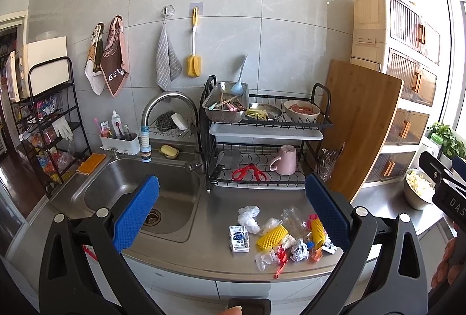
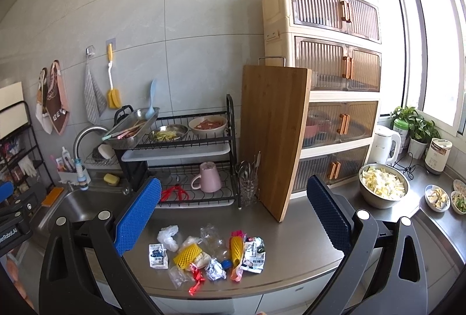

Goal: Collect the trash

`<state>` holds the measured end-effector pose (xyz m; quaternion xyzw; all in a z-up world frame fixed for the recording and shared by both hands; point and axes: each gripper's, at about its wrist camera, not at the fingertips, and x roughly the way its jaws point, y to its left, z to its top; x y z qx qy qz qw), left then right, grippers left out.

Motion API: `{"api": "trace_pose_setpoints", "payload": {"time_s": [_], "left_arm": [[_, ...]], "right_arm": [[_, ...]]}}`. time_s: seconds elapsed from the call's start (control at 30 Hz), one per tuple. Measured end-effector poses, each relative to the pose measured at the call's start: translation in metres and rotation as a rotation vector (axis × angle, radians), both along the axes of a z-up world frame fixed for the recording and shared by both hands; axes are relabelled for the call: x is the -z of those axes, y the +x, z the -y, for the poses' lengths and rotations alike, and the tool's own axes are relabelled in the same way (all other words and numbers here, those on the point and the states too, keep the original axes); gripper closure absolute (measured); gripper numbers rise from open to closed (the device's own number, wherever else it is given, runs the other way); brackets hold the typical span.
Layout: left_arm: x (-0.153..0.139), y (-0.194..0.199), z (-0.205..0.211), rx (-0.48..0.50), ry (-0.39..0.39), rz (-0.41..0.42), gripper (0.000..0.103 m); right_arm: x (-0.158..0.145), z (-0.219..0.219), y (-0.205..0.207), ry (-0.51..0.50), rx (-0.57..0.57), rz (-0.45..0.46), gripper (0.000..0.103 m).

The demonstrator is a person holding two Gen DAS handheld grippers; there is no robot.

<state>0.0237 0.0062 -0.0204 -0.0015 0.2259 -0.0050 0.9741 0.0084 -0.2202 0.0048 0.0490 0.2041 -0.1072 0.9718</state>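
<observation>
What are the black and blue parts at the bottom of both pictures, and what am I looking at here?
These are hand-held grippers, one in each of a person's hands; no robot arm is present. Each picture comes from a wide-angle camera on one gripper, looking forward along its two blue-padded fingers. One view shows the left gripper, the other the right gripper. Both are open and hold nothing. They face a steel kitchen counter beside a sink. On the counter lies a pile of trash: yellow foam netting, a small milk carton, crumpled plastic and wrappers. Behind it stand a dish rack and a cutting board.
</observation>
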Motion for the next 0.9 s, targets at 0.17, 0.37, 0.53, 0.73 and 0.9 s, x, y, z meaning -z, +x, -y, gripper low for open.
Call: {"api": "trace_pose_setpoints", "payload": {"time_s": [0.17,0.37,0.53,0.73,0.9], "left_arm": [[0.03,0.022,-0.003,0.014,-0.002,-0.062,0.008],[0.09,0.059,-0.007,0.035,0.001,-0.165,0.008],[0.143,0.088,-0.004,0.056,0.015,-0.234,0.008],[0.193,0.119,0.004,0.088,0.014,-0.304,0.008],[0.232,0.135,0.022,0.139,0.028,-0.363,0.013]], "right_arm": [[0.026,-0.001,0.019,-0.016,-0.003,-0.047,0.003],[0.087,0.006,0.058,0.007,-0.016,-0.188,0.003],[0.148,0.02,0.09,0.054,-0.026,-0.304,0.003],[0.209,0.036,0.116,0.068,-0.033,-0.396,0.003],[0.244,0.053,0.127,0.082,-0.032,-0.449,0.003]]}}
